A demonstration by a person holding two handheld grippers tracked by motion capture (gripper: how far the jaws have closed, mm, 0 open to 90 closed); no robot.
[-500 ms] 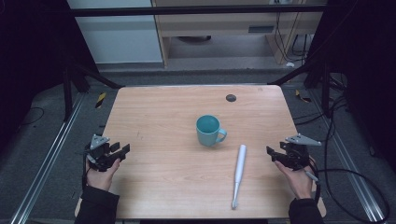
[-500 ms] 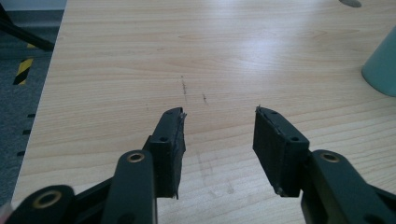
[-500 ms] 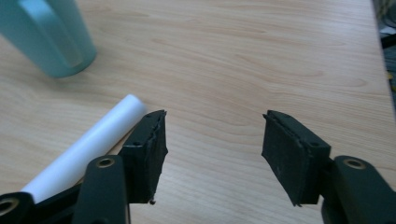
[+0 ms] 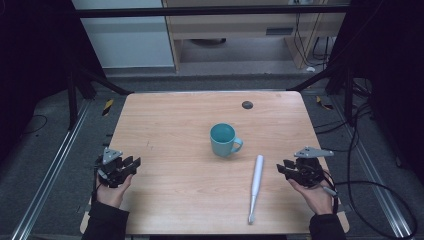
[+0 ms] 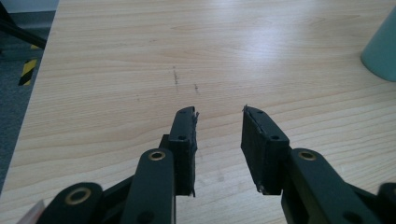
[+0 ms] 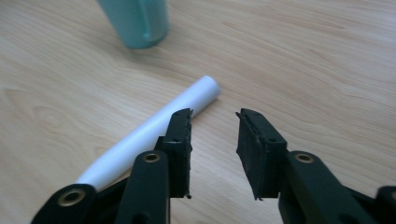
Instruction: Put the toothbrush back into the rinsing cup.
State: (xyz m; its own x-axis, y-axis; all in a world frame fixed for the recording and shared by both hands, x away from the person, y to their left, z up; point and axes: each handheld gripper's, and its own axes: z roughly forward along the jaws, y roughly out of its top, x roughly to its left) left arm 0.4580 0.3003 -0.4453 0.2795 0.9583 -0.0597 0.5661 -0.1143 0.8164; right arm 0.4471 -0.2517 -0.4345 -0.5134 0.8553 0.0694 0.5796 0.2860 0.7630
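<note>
Wooden table (image 4: pixel 175 125) w/ teal mug (image 4: pixel 223 139) near centre, upright, handle toward right-front. White toothbrush (image 4: pixel 256 186) on table just front-right of mug, lying lengthwise, brush end toward near edge, not touching mug. Small dark disc (image 4: pixel 247 104) near far edge, well apart from mug.

Left gripper (image 4: pixel 131 165) at left-front of table, held in left hand (image 4: pixel 112 192), jaws apart, nothing between; bare wood ahead, mug edge at far right of its view.

Right gripper (image 4: pixel 283 169) at right-front, in right hand (image 4: pixel 316 196), jaws apart, empty; near toothbrush handle but not touching, mug beyond.
</note>
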